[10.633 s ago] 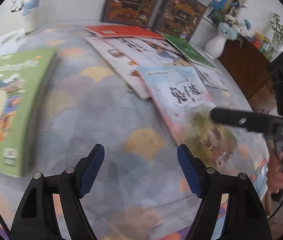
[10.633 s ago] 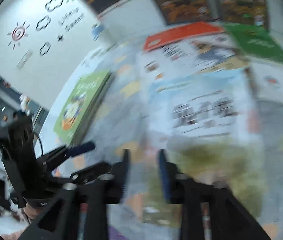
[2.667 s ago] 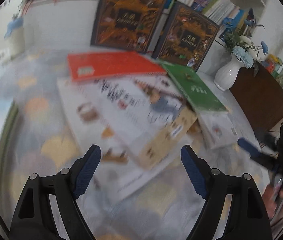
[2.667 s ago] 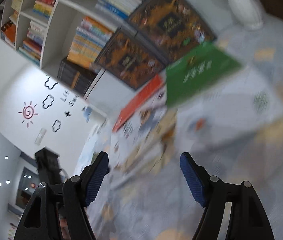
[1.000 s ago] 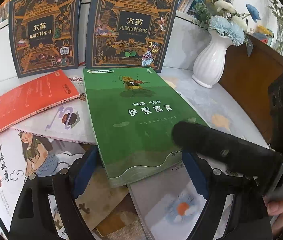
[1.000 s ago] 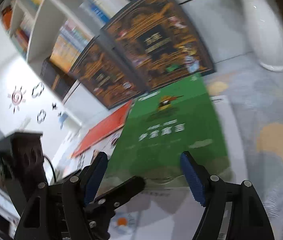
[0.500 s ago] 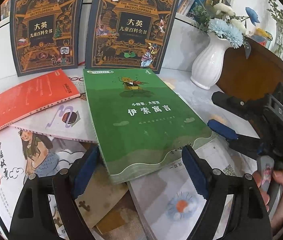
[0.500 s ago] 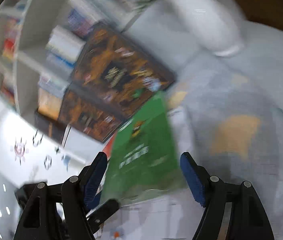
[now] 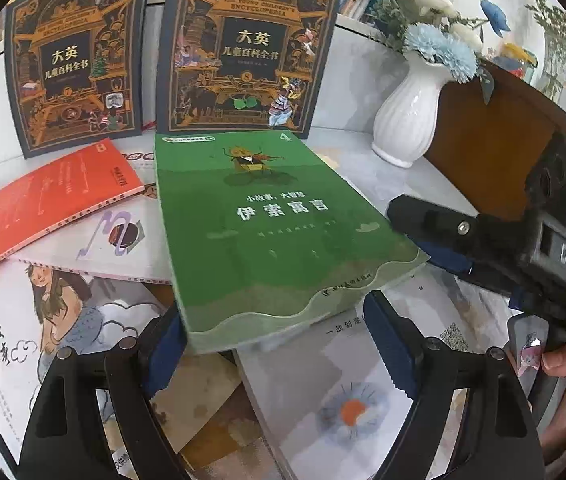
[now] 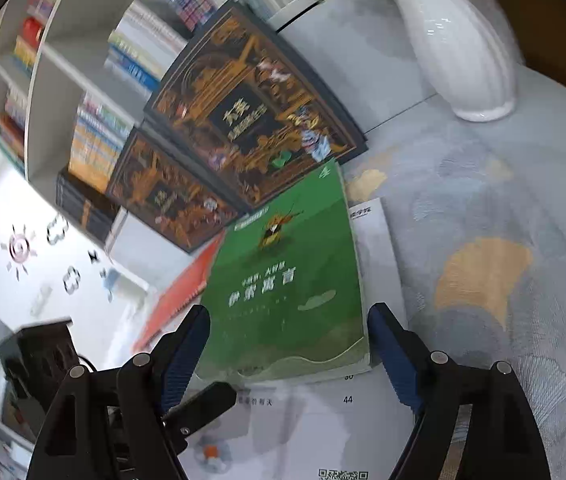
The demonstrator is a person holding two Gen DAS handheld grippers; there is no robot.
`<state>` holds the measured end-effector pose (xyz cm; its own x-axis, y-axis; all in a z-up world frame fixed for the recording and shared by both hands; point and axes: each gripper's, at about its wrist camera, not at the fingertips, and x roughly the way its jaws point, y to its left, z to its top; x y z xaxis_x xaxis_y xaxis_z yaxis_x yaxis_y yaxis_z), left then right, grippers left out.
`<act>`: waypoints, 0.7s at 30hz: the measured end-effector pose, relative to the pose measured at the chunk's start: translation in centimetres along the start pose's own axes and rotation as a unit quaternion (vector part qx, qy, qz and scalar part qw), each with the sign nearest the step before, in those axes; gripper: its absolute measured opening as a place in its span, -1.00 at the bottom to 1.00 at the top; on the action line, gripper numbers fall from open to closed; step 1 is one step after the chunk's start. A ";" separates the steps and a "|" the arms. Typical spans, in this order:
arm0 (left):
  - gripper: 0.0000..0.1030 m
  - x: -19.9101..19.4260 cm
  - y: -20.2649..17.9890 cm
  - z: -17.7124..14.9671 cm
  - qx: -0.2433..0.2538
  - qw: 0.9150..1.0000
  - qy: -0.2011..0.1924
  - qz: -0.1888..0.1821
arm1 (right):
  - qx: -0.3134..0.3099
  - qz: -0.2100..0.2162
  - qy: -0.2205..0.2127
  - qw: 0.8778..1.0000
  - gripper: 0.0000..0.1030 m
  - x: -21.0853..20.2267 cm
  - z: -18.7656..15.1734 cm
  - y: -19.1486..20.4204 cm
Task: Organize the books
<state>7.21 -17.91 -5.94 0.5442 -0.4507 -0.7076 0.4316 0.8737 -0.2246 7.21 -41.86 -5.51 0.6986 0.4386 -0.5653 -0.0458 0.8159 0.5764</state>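
Green book [image 9: 279, 224] lies atop the scattered pile, long axis running away from the left gripper [image 9: 275, 350], whose spread fingers bracket its near edge untouched, while the right gripper [image 10: 289, 354], fingers opening, flanks its right corner.

your left wrist view is bright, evenly lit and sharp, while the right wrist view smears with motion blur, glare streaks its white vase [image 10: 459, 40], and both bend at dark fisheye edges.
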 end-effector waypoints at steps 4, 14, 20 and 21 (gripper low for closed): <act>0.59 -0.2 0.1 0.1 0.013 1.000 0.001 0.021 | -0.048 -0.041 0.009 0.998 0.57 0.5 -0.4 1.4; 0.71 0.6 0.9 1.0 0.012 0.999 0.009 0.030 | -0.084 -0.073 0.016 0.994 0.70 1.1 -0.8 2.4; 0.74 0.6 -0.1 0.6 0.040 0.998 0.013 0.037 | -0.078 -0.069 0.029 0.994 0.73 0.9 -0.7 2.4; 0.74 0.5 -0.2 0.5 0.044 0.998 0.014 0.038 | -0.082 -0.072 0.037 0.993 0.74 0.9 -0.7 2.6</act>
<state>7.77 -18.45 -5.88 0.5572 -0.3775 -0.7396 0.4522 0.8850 -0.1110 7.27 -39.10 -4.93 0.6528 0.3339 -0.6799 -0.0692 0.9202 0.3854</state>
